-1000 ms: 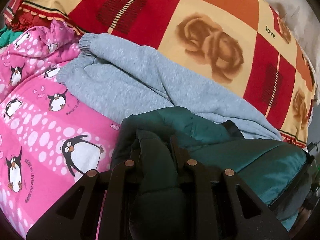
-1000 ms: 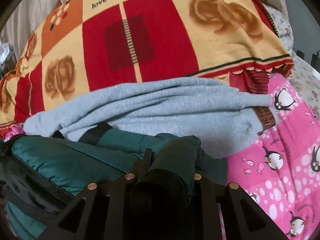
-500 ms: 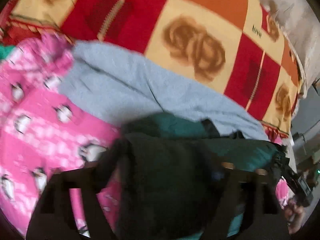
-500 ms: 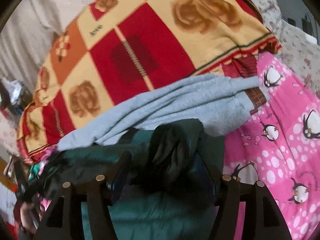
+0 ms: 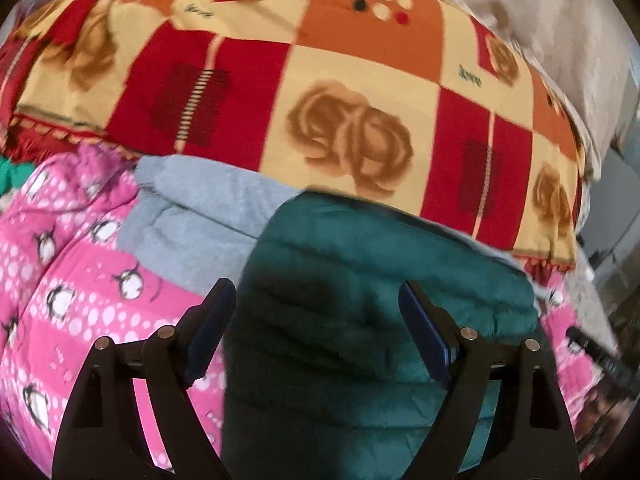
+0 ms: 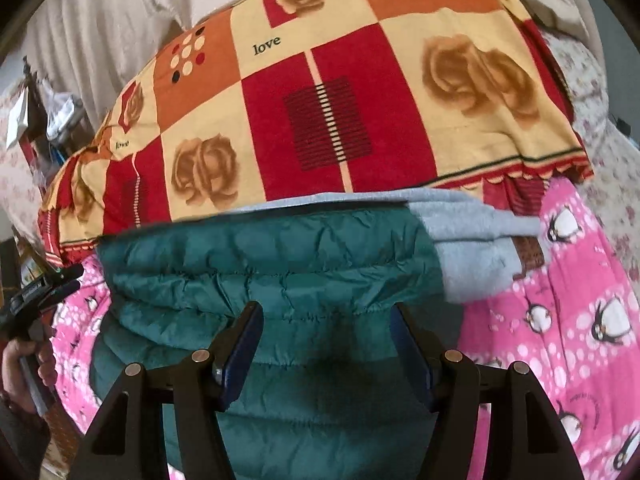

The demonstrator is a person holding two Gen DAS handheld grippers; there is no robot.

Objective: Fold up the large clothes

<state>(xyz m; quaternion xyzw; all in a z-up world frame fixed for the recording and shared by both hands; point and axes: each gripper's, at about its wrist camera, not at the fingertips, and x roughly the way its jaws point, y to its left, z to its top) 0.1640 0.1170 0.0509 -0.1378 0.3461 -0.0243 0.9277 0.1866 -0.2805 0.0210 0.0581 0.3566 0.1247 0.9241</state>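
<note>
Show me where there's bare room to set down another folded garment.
Free: pink penguin sheet right of the green jacket, and its strip on the jacket's other side. Crowded: grey sweatshirt and patchwork blanket behind.

Both wrist views close, forward-facing — share green jacket (image 5: 360, 300) (image 6: 280, 256).

One green jacket (image 6: 280, 264), one grey sweatshirt (image 6: 472, 264), two blankets (image 6: 360, 120).
</note>
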